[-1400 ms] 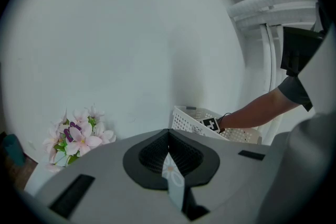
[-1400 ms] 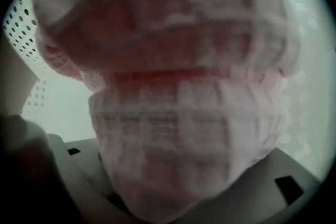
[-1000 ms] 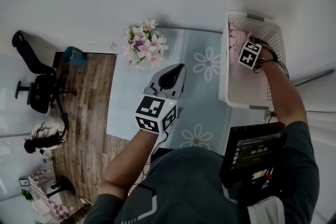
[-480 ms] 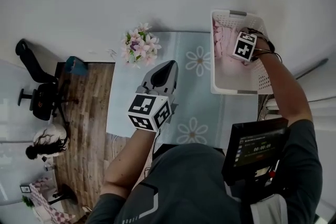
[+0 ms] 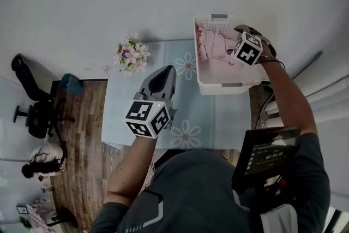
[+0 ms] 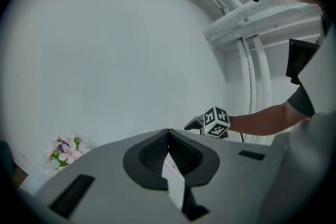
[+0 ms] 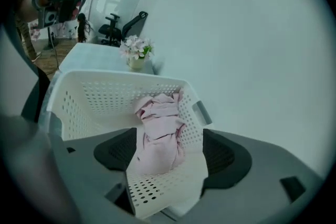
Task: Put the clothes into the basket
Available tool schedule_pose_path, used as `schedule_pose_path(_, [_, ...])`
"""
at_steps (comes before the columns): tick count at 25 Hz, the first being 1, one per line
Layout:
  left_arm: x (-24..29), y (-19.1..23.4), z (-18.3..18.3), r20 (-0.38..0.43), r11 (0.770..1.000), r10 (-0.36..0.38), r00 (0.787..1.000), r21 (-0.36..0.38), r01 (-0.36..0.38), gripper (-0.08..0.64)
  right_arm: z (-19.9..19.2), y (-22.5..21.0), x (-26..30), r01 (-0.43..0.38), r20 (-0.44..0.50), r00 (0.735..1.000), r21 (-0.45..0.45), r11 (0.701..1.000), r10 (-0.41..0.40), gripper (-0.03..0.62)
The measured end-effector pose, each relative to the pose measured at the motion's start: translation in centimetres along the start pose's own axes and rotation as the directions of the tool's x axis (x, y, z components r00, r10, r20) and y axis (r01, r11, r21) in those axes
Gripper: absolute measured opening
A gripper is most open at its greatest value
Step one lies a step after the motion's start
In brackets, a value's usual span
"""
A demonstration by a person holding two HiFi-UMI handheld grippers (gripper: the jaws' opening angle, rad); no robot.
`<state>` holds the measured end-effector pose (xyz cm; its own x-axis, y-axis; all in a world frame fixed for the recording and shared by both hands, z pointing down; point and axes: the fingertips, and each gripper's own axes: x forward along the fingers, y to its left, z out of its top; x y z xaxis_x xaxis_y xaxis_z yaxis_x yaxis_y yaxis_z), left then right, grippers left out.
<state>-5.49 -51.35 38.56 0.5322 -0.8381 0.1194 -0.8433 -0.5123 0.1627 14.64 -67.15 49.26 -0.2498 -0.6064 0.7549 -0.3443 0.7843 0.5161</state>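
The white perforated basket stands at the table's far right, with a pink garment lying in its far left part. My right gripper hovers over the basket's right side. In the right gripper view its jaws stand wide open. The pink garment lies beyond them inside the basket, and neither pad touches it. My left gripper hangs over the middle of the table, shut, holding no cloth. A thin white strip shows at the seam of its shut jaws.
A vase of pink flowers stands at the table's far left corner. The table has a pale blue cloth with a flower print. An office chair and a person are on the wooden floor at left. A white wall runs behind.
My right gripper has drawn back from over the pink garment toward the basket's right rim, leaving the garment lying inside. The left gripper has stayed shut over the table.
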Motion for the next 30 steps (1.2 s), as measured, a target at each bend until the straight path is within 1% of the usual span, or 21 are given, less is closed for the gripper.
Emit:
schedule_pose_path(2, [-0.4,-0.9,0.0,0.004,1.0,0.007,1.0,-0.011,-0.007,0.002,0.6,0.3,-2.7,0.007,0.075,0.997,0.068,0.998,-0.013,0.396])
schedule_pose_path(4, [-0.8,-1.7,0.2,0.012,1.0,0.01,1.0,-0.029,-0.01,0.002,1.1,0.7,-5.4,-0.007,0.156,0.988,0.158,0.987,-0.018,0.396])
schedule_pose_path(6, [-1.2,-2.5,0.1,0.016,0.999,0.014,1.0,-0.041,-0.014,0.002,1.2,1.1,-7.7,-0.022,0.228,0.973,0.239,0.971,-0.034,0.396])
schedule_pose_path(9, [-1.9,-3.8,0.2,0.026,0.998,0.014,1.0,-0.055,-0.013,0.002,1.1,1.6,-10.7,-0.024,0.307,0.948,0.315,0.949,-0.078,0.396])
schedule_pose_path(11, [-2.6,-4.5,0.3,0.039,0.998,0.027,0.999,-0.054,-0.025,0.002,1.2,1.9,-12.8,-0.039,0.364,0.926,0.361,0.932,-0.102,0.396])
schedule_pose_path(14, [-3.8,-5.4,1.0,0.072,0.997,0.064,0.995,-0.045,-0.061,0.002,1.9,2.4,-16.2,-0.079,0.461,0.874,0.444,0.893,-0.152,0.396])
schedule_pose_path(15, [-4.2,-5.7,1.1,0.077,0.997,0.069,0.995,-0.043,-0.066,0.002,2.2,2.5,-17.3,-0.079,0.486,0.856,0.458,0.885,-0.175,0.396])
schedule_pose_path(17, [-4.8,-6.5,1.4,0.079,0.997,0.072,0.994,-0.044,-0.069,0.002,2.8,3.2,-19.1,-0.074,0.522,0.829,0.459,0.885,-0.201,0.394])
schedule_pose_path(20, [-5.7,-7.2,1.6,0.084,0.996,0.079,0.993,-0.049,-0.075,0.002,3.8,4.6,-21.2,-0.102,0.572,0.796,0.452,0.886,-0.2,0.393])
schedule_pose_path(22, [-6.3,-7.5,1.7,0.081,0.995,0.084,0.993,-0.055,-0.08,0.002,4.4,5.5,-22.3,-0.13,0.597,0.775,0.471,0.873,-0.206,0.376])
schedule_pose_path(25, [-7.1,-7.5,1.9,0.079,0.993,0.076,0.994,-0.094,-0.068,0.002,5.1,6.8,-23.7,-0.171,0.624,0.748,0.512,0.842,-0.228,0.344])
schedule_pose_path(27, [-7.7,-7.1,2.2,0.081,0.994,0.084,0.993,-0.075,-0.077,0.002,5.8,7.6,-24.7,-0.181,0.637,0.73,0.53,0.828,-0.248,0.312])
schedule_pose_path(30, [-8.6,-5.8,2.7,0.081,0.994,0.108,0.991,-0.037,-0.105,0.002,6.9,8.4,-26.1,-0.176,0.647,0.707,0.551,0.816,-0.285,0.266])
